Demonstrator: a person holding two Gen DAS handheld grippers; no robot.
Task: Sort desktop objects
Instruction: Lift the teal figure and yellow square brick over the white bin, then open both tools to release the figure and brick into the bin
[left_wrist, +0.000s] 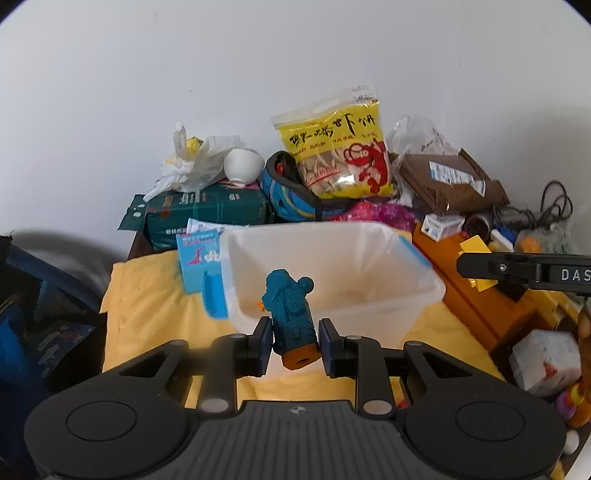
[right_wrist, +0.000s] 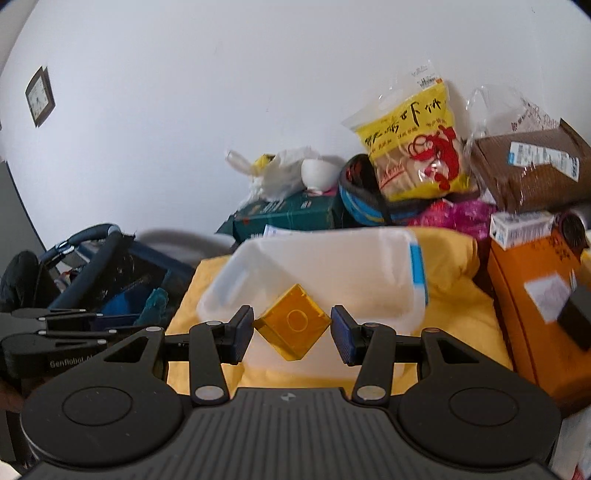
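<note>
Two tools over yellow cloth (left_wrist: 147, 306) by white wall (left_wrist: 258, 74): left tool (left_wrist: 293, 341) pinching teal toy (left_wrist: 291, 314), right tool (right_wrist: 291, 334) pinching yellow block (right_wrist: 291, 328).

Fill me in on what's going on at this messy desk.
A person is sorting clutter with a gripper in each hand. The left gripper is shut on a teal toy; the right gripper is shut on a yellow cube, pinched corner to corner. Both are held up in front of a clear plastic bin on a yellow cloth. Nothing has been dropped in yet.
</note>
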